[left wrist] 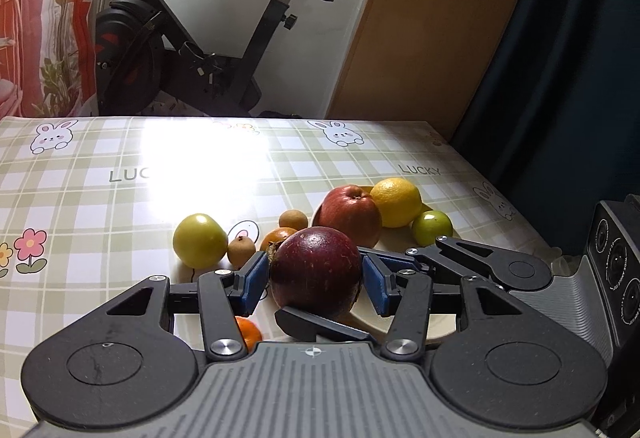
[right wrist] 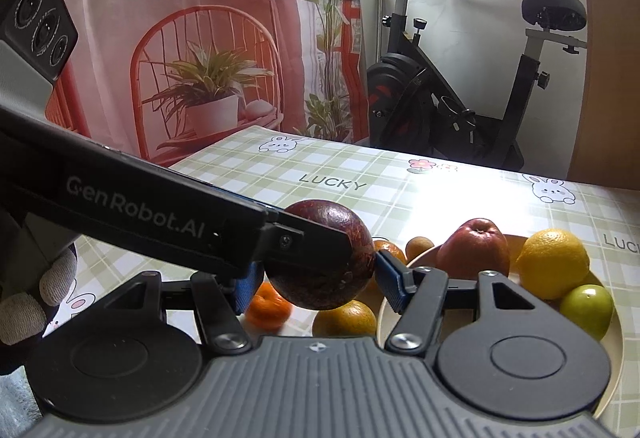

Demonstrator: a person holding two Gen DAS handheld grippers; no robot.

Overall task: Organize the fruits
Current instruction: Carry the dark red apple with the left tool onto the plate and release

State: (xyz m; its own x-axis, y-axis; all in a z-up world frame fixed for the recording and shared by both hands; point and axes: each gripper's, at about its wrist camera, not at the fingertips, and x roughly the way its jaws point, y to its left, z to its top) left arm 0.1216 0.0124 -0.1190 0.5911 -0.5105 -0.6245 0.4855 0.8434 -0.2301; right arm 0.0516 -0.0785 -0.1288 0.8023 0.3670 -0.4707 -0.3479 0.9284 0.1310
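Note:
A dark red round fruit [left wrist: 316,266] hangs above the table, held from two directions. My left gripper [left wrist: 316,280] has a blue pad on each of its sides. In the right wrist view, my right gripper [right wrist: 318,282] also presses its blue pads against the dark red fruit [right wrist: 320,270], crosswise to the left gripper's finger [right wrist: 312,238]. A cream plate [right wrist: 612,338] at the right holds a red apple [right wrist: 474,248], a yellow citrus [right wrist: 552,262] and a small green fruit [right wrist: 586,312].
Loose on the checked tablecloth lie a yellow-green apple [left wrist: 200,240], two small brown fruits [left wrist: 241,250], an orange [right wrist: 346,318] and a tangerine [right wrist: 268,308]. A gloved hand [right wrist: 24,310] shows at the left. An exercise bike [left wrist: 192,38] stands beyond the far table edge.

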